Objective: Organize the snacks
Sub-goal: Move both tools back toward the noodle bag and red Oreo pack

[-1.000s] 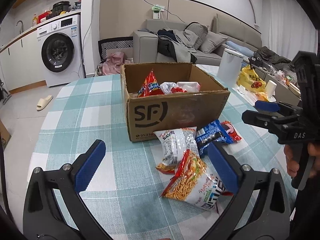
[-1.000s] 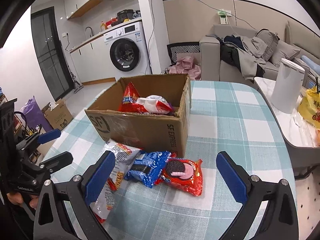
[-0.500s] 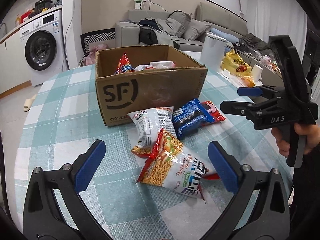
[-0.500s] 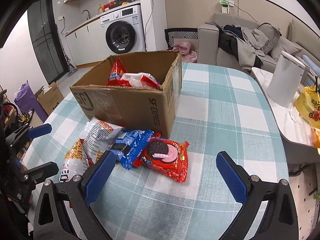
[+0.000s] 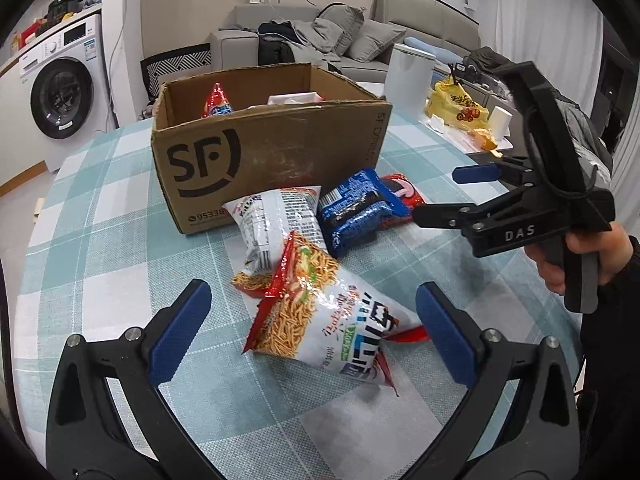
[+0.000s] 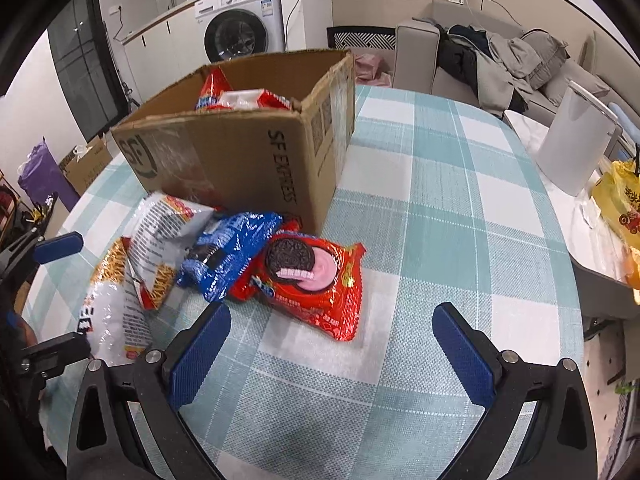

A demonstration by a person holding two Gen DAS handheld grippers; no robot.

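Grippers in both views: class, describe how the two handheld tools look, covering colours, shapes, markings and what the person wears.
Both are black plastic frames with two splayed fingers, each tipped by a blue ribbed pad, joined with silver screws. The left gripper fills its own view. The right gripper carries white "DAS" lettering, a thin black cord and a grey handle. The hand holding it has a dark sleeve.

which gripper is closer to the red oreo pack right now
Right. The right gripper hangs open just short of the red Oreo pack. The left gripper is open around the noodle snack bag, with the blue pack between it and the Oreos.
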